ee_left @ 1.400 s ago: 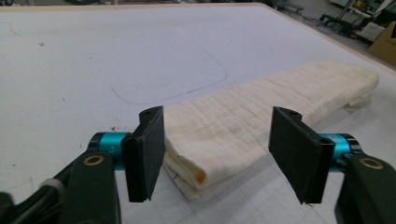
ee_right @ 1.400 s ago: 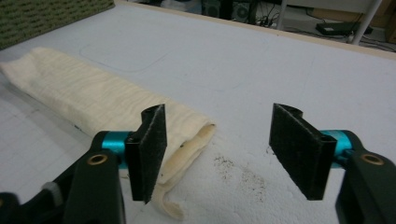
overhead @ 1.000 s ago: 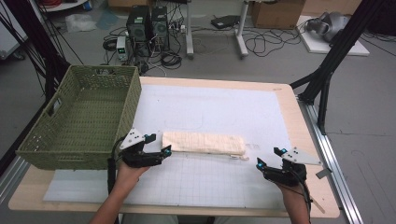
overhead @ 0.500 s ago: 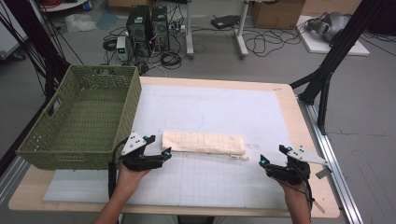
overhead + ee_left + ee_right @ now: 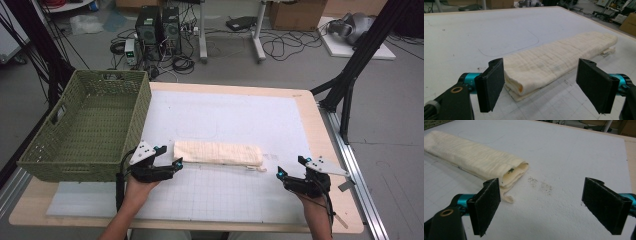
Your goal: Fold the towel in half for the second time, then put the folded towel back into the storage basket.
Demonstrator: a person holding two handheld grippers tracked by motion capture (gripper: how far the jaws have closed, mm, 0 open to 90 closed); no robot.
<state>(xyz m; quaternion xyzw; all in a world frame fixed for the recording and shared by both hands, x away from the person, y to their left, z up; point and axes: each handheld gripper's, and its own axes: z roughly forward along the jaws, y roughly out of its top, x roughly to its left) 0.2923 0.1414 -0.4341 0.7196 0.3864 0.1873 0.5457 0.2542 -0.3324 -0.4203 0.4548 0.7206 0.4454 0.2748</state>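
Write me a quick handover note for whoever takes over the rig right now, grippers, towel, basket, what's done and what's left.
Left gripper: open, at the left end of the folded towel, nothing gripped.
Right gripper: jaws have just been opening, nothing between them; it sits off the towel's right end.
Towel: folded into a long strip on the white mat.
Green basket: at the table's left, nothing visible inside.
Done: folding, apparently.
Left: probably gripping both ends and moving the towel to the basket.

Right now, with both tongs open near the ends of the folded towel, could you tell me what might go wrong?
1. The right tongs stand apart from the towel; closing there would likely catch nothing.
2. The towel is folded in loose layers; the left tongs might pinch only the top ones, and it could unfold when lifted.
3. The basket stands close beside the left hand; a swing could knock it.
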